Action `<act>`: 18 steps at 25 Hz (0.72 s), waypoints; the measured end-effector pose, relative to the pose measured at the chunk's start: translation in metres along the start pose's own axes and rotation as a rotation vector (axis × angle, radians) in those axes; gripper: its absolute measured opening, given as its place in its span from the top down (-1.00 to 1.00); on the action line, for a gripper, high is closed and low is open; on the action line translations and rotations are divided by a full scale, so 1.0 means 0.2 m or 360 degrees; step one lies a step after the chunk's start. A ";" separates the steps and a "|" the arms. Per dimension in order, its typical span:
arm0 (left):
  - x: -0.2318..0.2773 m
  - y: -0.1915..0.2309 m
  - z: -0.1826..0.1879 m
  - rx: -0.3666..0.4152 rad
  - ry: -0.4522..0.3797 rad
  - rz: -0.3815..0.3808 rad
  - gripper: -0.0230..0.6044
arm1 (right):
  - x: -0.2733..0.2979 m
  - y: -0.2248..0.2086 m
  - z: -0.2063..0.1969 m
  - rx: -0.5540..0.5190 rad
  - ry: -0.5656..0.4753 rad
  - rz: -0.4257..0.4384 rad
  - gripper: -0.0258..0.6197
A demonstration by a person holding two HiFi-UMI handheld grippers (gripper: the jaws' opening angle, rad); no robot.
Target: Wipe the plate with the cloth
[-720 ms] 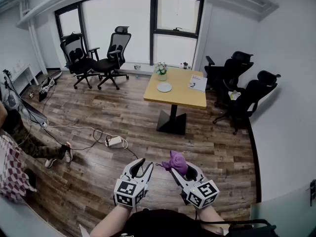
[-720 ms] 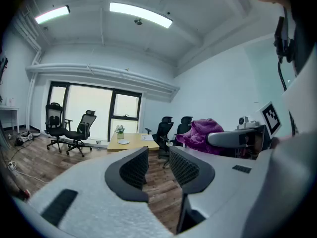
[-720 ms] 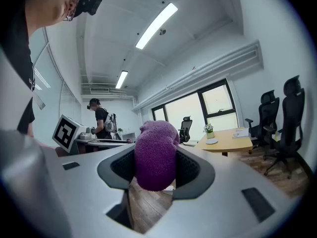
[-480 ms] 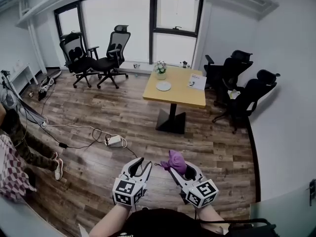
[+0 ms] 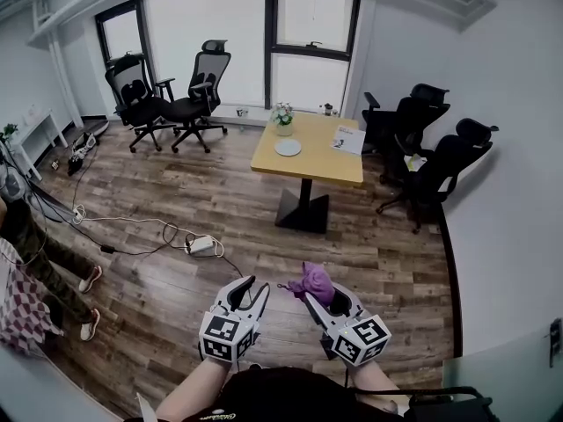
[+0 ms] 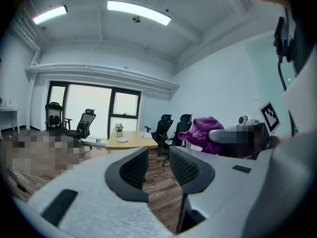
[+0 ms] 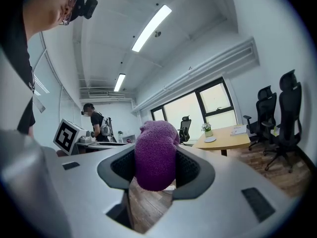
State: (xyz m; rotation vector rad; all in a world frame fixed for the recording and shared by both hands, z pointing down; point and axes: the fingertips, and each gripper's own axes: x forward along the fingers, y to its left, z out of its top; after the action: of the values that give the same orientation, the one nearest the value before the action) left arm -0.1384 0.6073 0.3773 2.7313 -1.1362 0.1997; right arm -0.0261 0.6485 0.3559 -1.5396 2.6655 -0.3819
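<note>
**Cloth in Hand, Plate Across the Room**

The right gripper [image 5: 327, 299] pinches the purple cloth [image 7: 156, 155], which is bunched between its jaws. The left gripper [image 5: 249, 290] has its jaws slightly apart on nothing. The plate [image 5: 288, 148] lies near the left edge of the table [image 5: 327, 167], just beside the flower pot [image 5: 282, 121] at its far left corner. It is well apart from both grippers. The approach likely comes first: walk up, hold the pinch firm, and bring the cloth down flat on the plate.
</note>
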 end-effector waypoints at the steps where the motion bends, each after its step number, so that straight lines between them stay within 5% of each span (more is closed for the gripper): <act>1: 0.01 -0.02 0.00 0.0000 0.0004 -0.0002 0.49 | -0.01 -0.01 0.00 0.0003 0.0003 -0.0003 0.34; 18: 0.20 -0.28 -0.04 0.0011 0.0037 0.0021 0.49 | -0.25 -0.33 -0.03 0.0088 -0.0011 -0.0019 0.34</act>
State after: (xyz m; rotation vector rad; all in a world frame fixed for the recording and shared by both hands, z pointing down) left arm -0.0711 0.6209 0.3854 2.7205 -1.1500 0.2367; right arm 0.0538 0.6616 0.3732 -1.5395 2.6181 -0.4461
